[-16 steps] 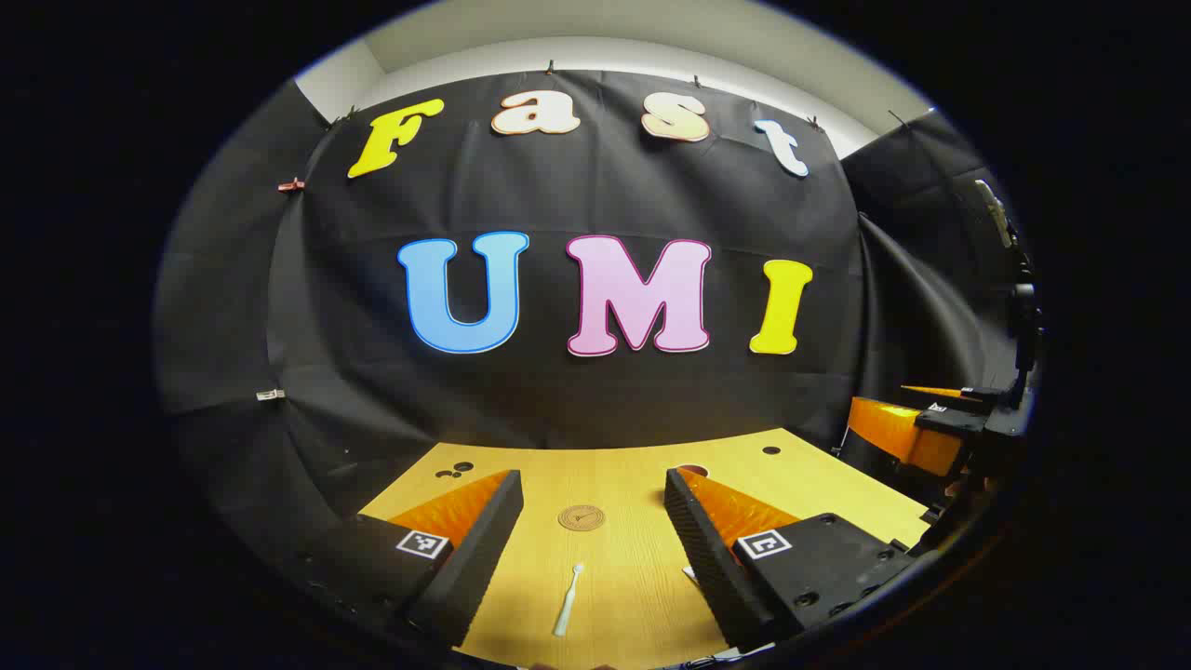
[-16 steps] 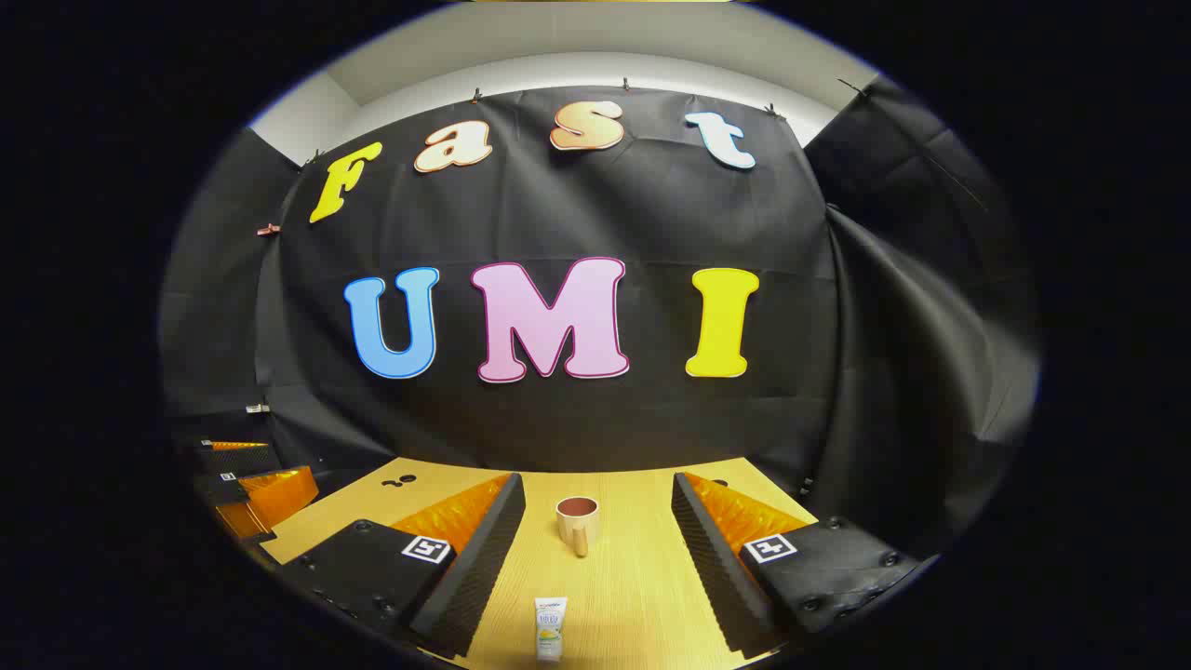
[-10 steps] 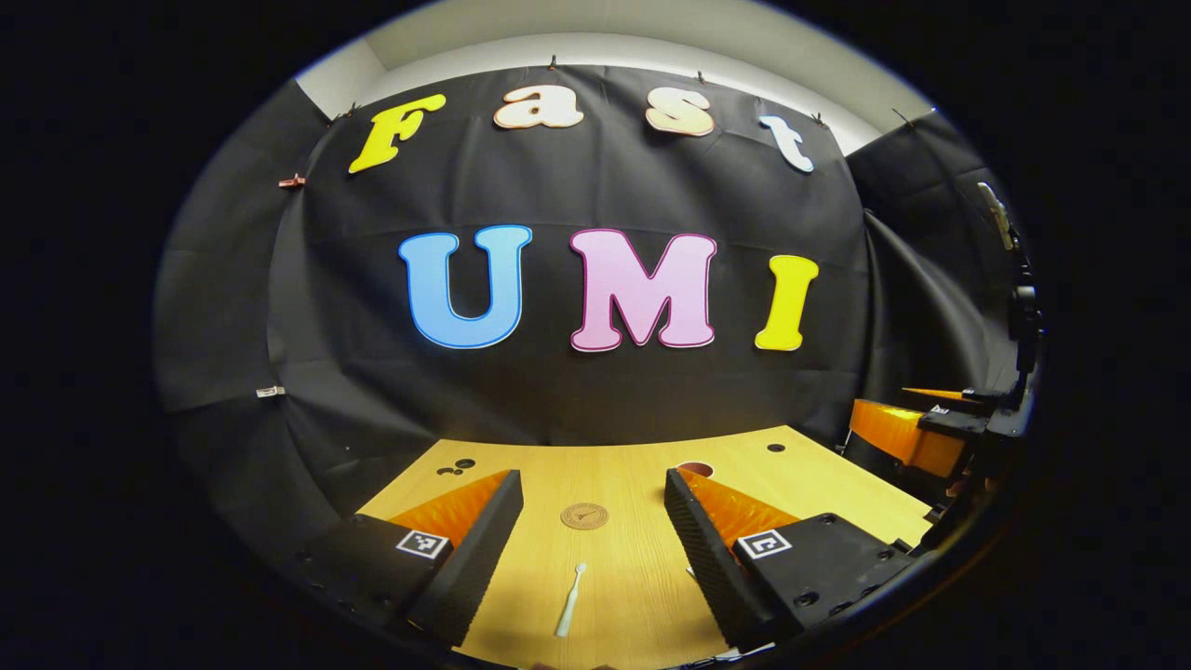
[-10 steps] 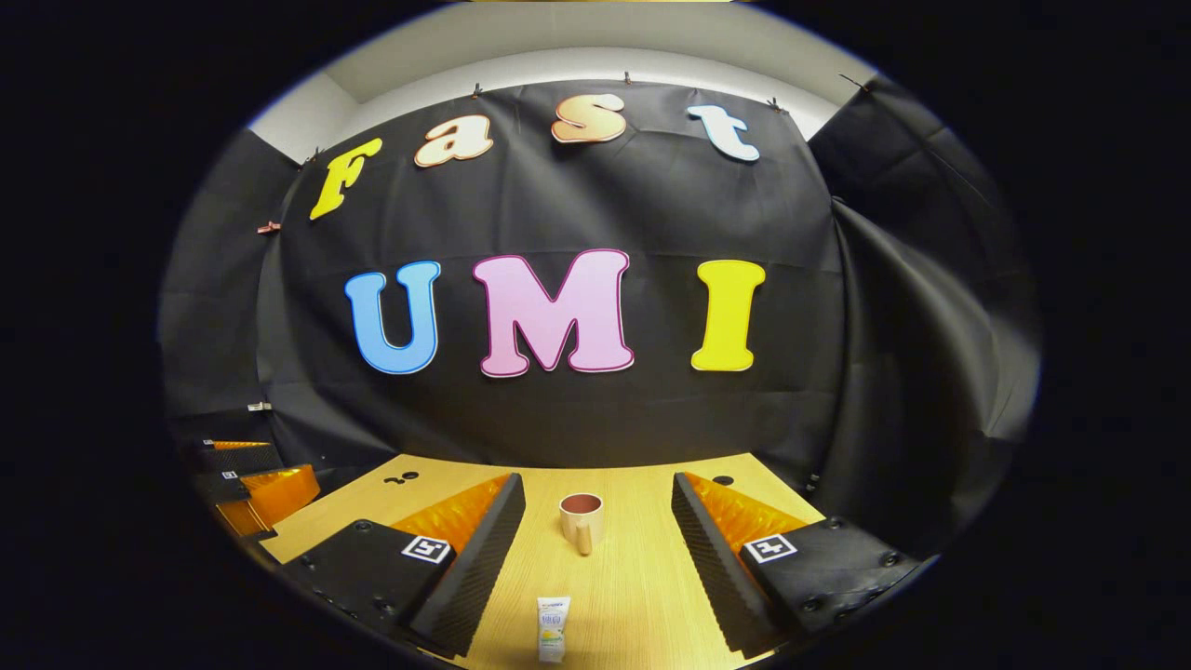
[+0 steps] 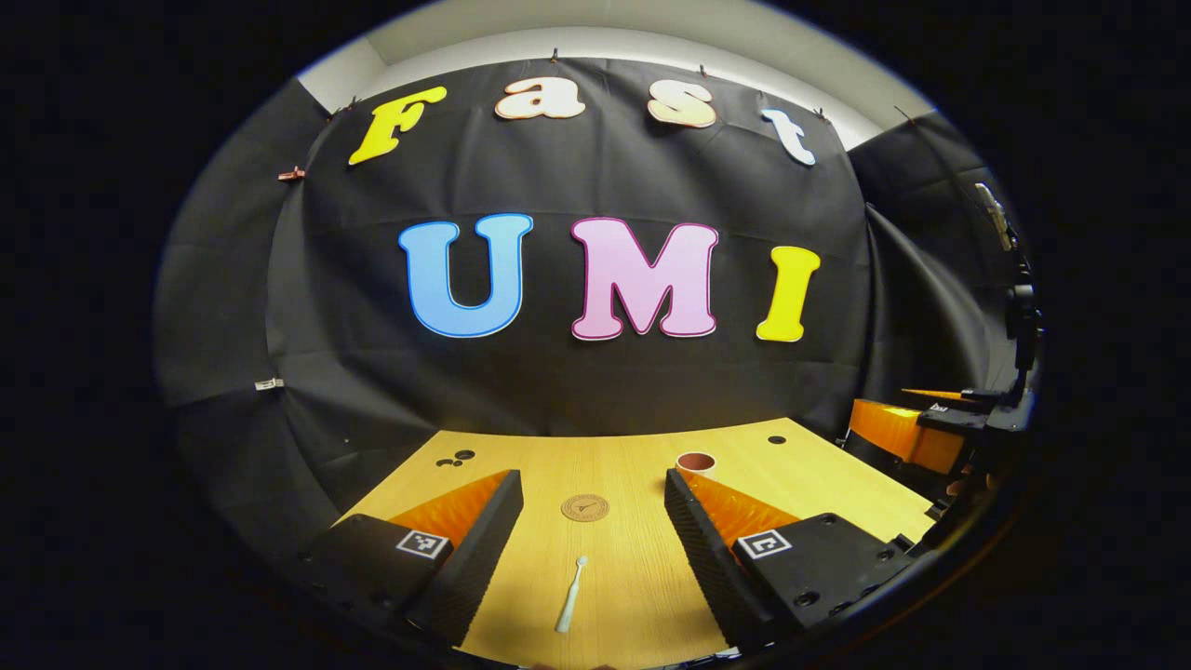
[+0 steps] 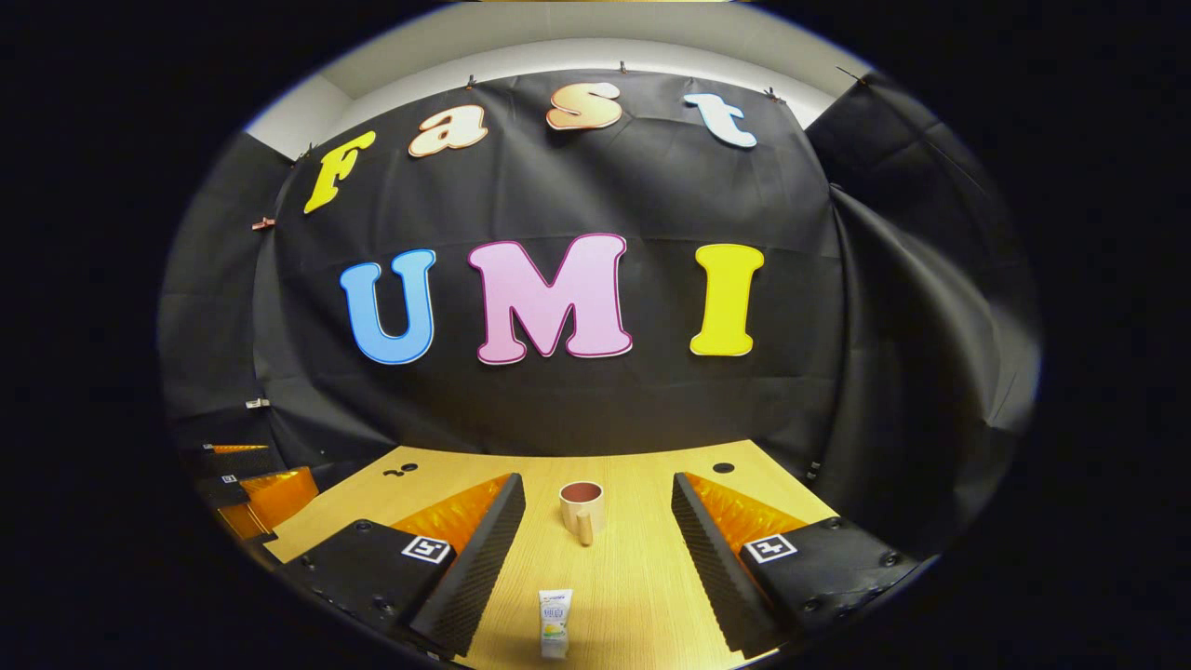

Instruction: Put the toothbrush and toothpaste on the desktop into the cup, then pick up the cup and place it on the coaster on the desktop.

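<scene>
In the left gripper view a white toothbrush (image 5: 570, 596) lies on the wooden desktop (image 5: 633, 558) between the fingers of my open left gripper (image 5: 593, 486). Beyond it sits a round brown coaster (image 5: 584, 508). The cup (image 5: 695, 462) peeks out behind the right finger. In the right gripper view my right gripper (image 6: 598, 489) is open, with a small white toothpaste tube (image 6: 555, 622) lying near between its fingers and the beige cup (image 6: 582, 509), handle toward me, standing upright farther off. The left gripper (image 6: 251, 484) shows at the left edge there; the right gripper (image 5: 916, 428) shows at the right edge of the left gripper view.
The desktop (image 6: 642, 596) has small round holes near its far edge (image 5: 771, 439) (image 6: 723, 467). Black cloth walls close the booth behind and on both sides of the table.
Both views have tilted down slightly, so more of the desktop shows. The cup's rim has come out from behind the left gripper's right finger. Nothing on the table has moved.
</scene>
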The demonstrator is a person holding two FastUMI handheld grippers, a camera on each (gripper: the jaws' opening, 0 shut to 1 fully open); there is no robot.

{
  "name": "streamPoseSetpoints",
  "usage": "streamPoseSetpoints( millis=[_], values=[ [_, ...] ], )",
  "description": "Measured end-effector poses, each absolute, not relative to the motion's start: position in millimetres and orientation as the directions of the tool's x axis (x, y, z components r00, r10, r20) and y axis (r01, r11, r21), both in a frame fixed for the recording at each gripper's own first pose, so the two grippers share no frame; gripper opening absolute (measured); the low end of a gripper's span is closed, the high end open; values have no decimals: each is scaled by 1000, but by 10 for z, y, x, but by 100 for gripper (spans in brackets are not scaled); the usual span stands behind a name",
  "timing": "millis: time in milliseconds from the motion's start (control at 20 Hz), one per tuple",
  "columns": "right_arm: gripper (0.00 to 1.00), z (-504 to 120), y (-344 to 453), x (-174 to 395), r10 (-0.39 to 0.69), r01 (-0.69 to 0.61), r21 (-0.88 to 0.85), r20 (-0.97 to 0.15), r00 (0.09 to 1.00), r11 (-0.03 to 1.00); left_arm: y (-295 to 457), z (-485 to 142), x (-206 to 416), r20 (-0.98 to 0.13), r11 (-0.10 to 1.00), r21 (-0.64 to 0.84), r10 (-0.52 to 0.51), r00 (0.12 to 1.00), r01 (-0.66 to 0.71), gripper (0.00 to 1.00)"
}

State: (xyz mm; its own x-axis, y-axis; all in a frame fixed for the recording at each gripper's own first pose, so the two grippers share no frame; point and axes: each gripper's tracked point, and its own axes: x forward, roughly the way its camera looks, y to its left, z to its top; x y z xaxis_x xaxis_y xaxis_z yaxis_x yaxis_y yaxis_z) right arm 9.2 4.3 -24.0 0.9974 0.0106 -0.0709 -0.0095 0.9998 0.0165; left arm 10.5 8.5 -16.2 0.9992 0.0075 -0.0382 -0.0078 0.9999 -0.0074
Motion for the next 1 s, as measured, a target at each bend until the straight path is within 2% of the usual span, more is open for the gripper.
streamPoseSetpoints(
  millis=[650, 1000],
  values=[
    [98, -636, 217, 217, 51, -45, 36, -207, 977, 998, 254, -307, 156, -79, 999, -22, 43, 996, -45, 97],
    [97, -1092, 397, 327, 90, -75, 59, -349, 933, 995, 431, -471, 180, -125, 996, -18, 90, 988, -93, 97]
  ],
)
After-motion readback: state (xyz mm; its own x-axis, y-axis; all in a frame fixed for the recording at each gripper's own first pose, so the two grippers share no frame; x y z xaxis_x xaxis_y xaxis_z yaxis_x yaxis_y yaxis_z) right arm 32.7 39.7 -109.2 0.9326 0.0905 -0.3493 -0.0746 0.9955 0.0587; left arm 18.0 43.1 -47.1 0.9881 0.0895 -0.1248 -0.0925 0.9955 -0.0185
